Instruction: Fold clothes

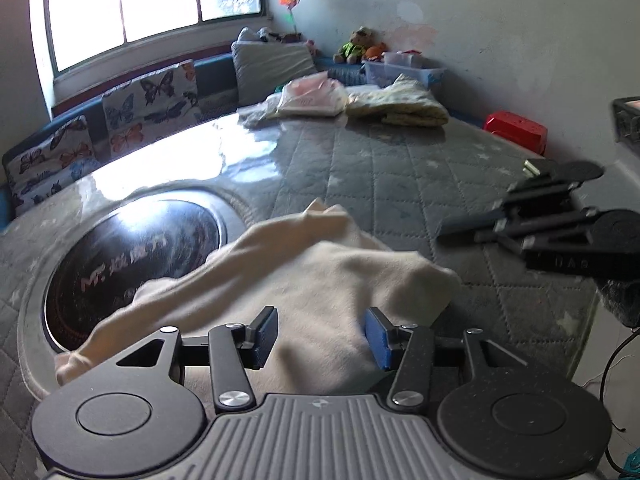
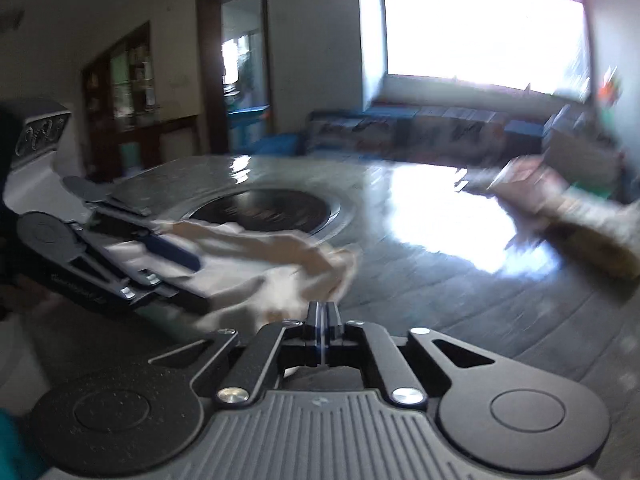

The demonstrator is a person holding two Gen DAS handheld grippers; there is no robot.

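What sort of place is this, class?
Probably a home living room: a cushioned window bench, soft toys in the corner, and a round quilt-covered table with clothes on it.

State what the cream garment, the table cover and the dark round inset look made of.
Cream garment: soft matte knit or fleece, judging by its limp, rounded folds. Table cover: quilted grey fabric with diamond stitching, apparently under a glossy clear sheet. Dark round inset: black glass, probably; it mirrors the window.
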